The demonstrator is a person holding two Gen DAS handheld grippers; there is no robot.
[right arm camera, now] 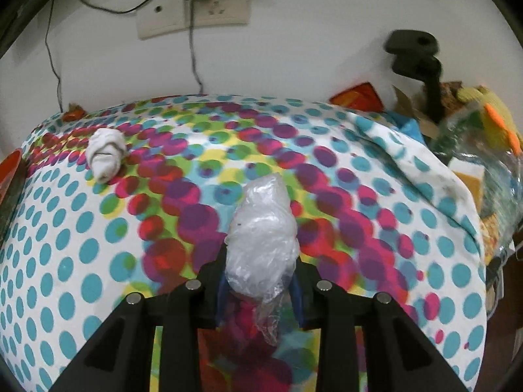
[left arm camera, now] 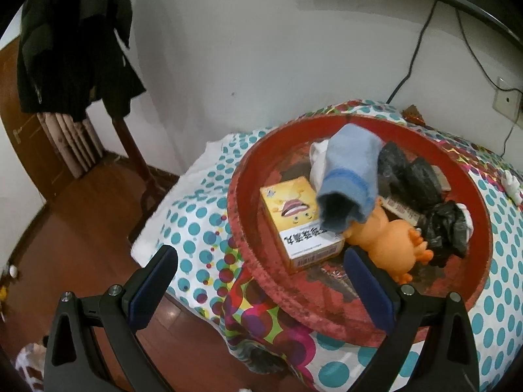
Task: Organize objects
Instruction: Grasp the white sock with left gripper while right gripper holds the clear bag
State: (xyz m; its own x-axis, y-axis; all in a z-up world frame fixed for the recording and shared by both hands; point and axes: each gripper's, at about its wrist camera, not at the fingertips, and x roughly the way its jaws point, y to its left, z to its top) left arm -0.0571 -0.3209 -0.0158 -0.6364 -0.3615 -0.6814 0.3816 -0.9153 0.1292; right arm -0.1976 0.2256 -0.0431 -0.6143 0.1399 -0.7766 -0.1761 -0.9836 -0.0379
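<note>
- Left wrist view: the left gripper (left arm camera: 261,274) is hanging over the near rim of the round red tray (left arm camera: 248,248) with its jaws spread wide and nothing between them.
- The tray is filling the centre and right of the frame, sitting on the dotted multicolour cloth (left arm camera: 193,228). Inside it, a yellow cardboard box with a cartoon mouth (left arm camera: 294,219) is lying at centre, an orange rubber duck toy (left arm camera: 392,238) is lying just right of it, and a light blue sock (left arm camera: 349,176) appears to be in mid-air or propped above both; I cannot tell which. Crumpled black plastic bags (left arm camera: 444,228) are sitting at the right.
- Right wrist view: the right gripper (right arm camera: 261,261) is clamping a crumpled clear plastic bag (right arm camera: 261,238) at lower centre, held above the dotted cloth.
- A rolled white sock (right arm camera: 106,153) is lying loose on the cloth at upper left, well apart from the bag. An orange-red edge at the far left border may be the tray; I cannot confirm it.
- Step in hand, as I judge it: loose items are being gathered into the tray, and the clear bag is the one being carried.
- The next move likely calls for swinging the right gripper leftward over the tray and opening it there; the white sock would remain to collect.
</note>
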